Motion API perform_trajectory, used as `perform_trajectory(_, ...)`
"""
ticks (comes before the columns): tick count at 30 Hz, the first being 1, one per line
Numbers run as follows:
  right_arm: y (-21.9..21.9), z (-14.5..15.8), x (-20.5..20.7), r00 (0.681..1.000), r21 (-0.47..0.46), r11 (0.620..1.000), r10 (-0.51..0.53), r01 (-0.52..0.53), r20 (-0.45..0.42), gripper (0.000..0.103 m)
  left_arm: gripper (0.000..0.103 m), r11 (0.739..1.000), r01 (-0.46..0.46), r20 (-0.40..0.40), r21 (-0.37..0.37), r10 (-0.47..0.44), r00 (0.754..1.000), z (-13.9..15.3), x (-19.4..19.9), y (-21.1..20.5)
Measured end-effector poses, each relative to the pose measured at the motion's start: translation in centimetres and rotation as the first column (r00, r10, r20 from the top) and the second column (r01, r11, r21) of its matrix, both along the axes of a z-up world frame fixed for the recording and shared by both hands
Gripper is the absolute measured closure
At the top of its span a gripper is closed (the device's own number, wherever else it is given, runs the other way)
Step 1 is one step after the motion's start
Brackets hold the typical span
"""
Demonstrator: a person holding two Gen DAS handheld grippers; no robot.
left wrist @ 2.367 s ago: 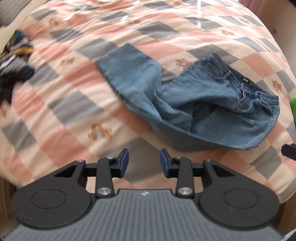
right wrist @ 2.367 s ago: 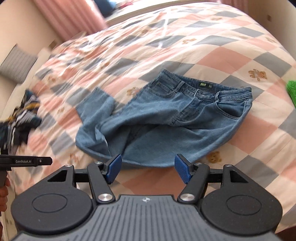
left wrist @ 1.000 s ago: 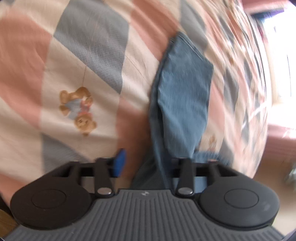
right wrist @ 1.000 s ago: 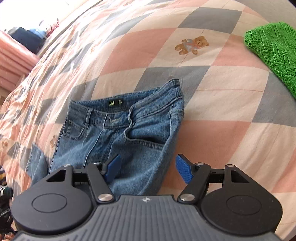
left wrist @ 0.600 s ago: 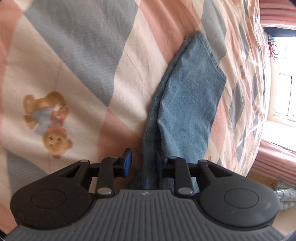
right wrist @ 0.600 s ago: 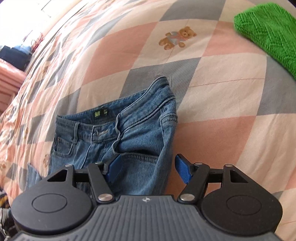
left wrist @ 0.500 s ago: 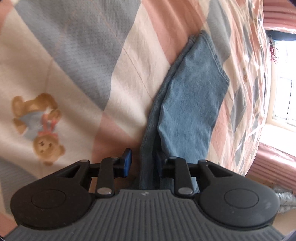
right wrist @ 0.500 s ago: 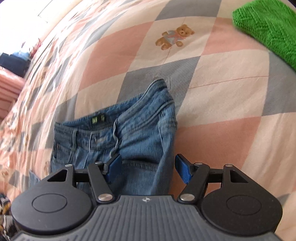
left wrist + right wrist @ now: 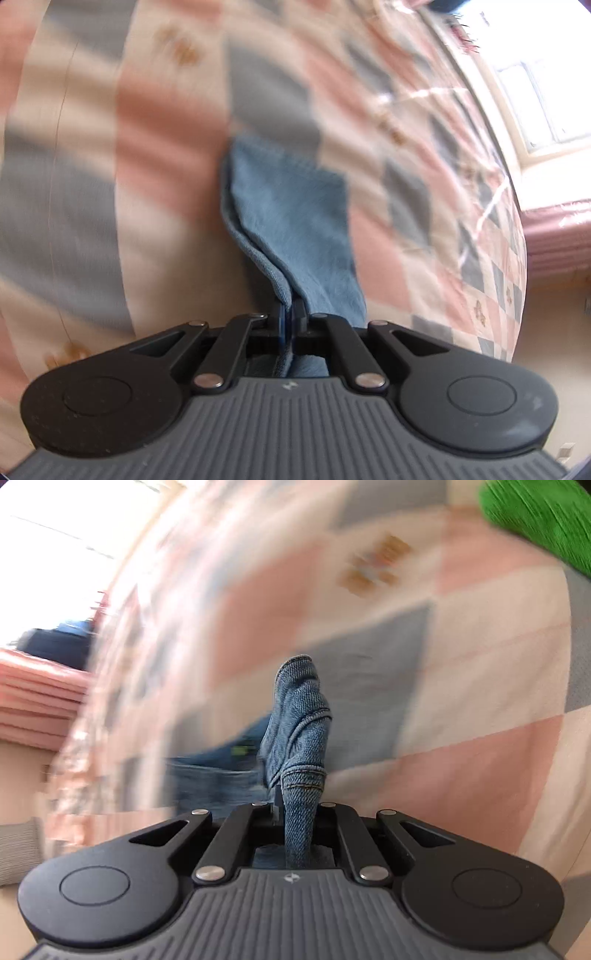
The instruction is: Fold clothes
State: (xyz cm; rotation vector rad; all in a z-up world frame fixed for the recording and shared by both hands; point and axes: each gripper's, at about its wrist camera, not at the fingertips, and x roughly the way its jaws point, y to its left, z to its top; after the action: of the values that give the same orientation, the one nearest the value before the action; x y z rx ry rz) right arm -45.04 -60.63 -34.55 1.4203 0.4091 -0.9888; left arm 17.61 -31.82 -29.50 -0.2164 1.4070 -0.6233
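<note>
Across the bed's checked pink-and-grey quilt (image 9: 266,92) lay faded blue jeans (image 9: 291,206). Left hand-held gripper (image 9: 290,317) pinched a leg; right hand-held gripper (image 9: 291,808) clamped the waistband.

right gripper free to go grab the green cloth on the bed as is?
Probably not yet. The right gripper is shut on the jeans at the waistband end, so it must let go first. The green cloth lies uncovered on the quilt.

Daylight floods in from a blown-out window (image 9: 535,96); the checked quilt (image 9: 480,646) smears with motion blur, bending at fisheye edges.
</note>
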Motion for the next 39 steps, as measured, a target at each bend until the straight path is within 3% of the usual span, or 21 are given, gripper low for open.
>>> perform_trajectory(4,-0.1,8.1,1.9,0.993,-0.169,0.985,-0.003,0.023,0.117,0.098,0.102,0.999,0.043,0.158,-0.026,-0.038,0.987,7.6,3.8,-1.9)
perform_trajectory(7,-0.5,14.8,3.4,0.981,-0.32,0.947,0.024,0.04,0.193,0.098,0.102,0.996,0.054,0.31,-0.069,-0.03,0.95,15.0,6.9,-3.1)
perform_trajectory(11,2.2,22.5,2.6,0.962,-0.546,0.827,0.022,0.135,0.271,0.098,0.102,0.984,0.081,0.469,-0.157,0.002,0.883,23.8,8.4,-1.2)
perform_trajectory(13,4.5,24.9,1.1,0.965,-0.638,0.752,0.012,0.165,0.264,0.098,0.102,0.977,0.075,0.474,-0.199,0.029,0.88,25.5,7.7,2.0)
perform_trajectory(16,7.8,24.3,-1.5,0.967,-0.609,0.773,-0.022,0.178,0.254,0.098,0.101,0.976,0.046,0.414,-0.214,0.048,0.909,23.4,5.7,8.0)
perform_trajectory(19,11.4,19.1,-3.9,0.978,-0.477,0.862,-0.094,0.173,0.185,0.098,0.101,0.996,0.004,0.365,-0.086,0.028,0.931,16.7,2.7,13.5)
perform_trajectory(22,13.9,11.2,-6.0,0.981,-0.245,0.95,-0.19,0.193,0.039,0.096,0.099,0.996,-0.011,0.222,0.09,-0.01,0.975,7.6,0.5,17.4)
perform_trajectory(24,14.6,4.6,-7.6,0.97,-0.031,0.974,-0.227,0.226,-0.081,0.094,0.095,0.969,0.008,0.154,0.248,-0.048,0.987,2.0,-1.1,19.0)
perform_trajectory(26,16.0,-0.9,-8.7,0.959,0.148,0.955,-0.235,0.258,-0.16,0.091,0.096,0.927,-0.007,0.1,0.375,-0.033,0.994,-2.1,-2.6,20.3)
perform_trajectory(27,17.0,-2.8,-8.8,0.956,0.204,0.944,-0.221,0.259,-0.194,0.086,0.095,0.917,-0.023,0.092,0.398,-0.015,0.996,-3.3,-3.2,21.1)
perform_trajectory(29,18.4,-4.9,-9.4,0.953,0.249,0.93,-0.222,0.27,-0.204,0.077,0.094,0.915,-0.076,0.098,0.395,0.04,0.994,-4.3,-4.1,22.6)
perform_trajectory(32,18.7,-5.8,-10.6,0.957,0.228,0.936,-0.235,0.27,-0.167,0.066,0.078,0.924,-0.158,0.107,0.348,0.129,0.986,-4.6,-4.5,24.1)
perform_trajectory(33,18.3,-5.9,-10.9,0.96,0.22,0.94,-0.228,0.261,-0.166,0.059,0.077,0.922,-0.19,0.121,0.338,0.158,0.98,-4.5,-4.5,24.3)
perform_trajectory(36,18.3,-6.8,-12.1,0.963,0.186,0.95,-0.226,0.251,-0.147,0.058,0.076,0.913,-0.291,0.124,0.286,0.266,0.956,-5.1,-3.5,26.1)
perform_trajectory(39,18.7,-7.7,-13.1,0.958,0.182,0.942,-0.266,0.282,-0.109,0.057,0.076,0.884,-0.415,0.08,0.216,0.407,0.91,-6.2,-1.9,28.1)
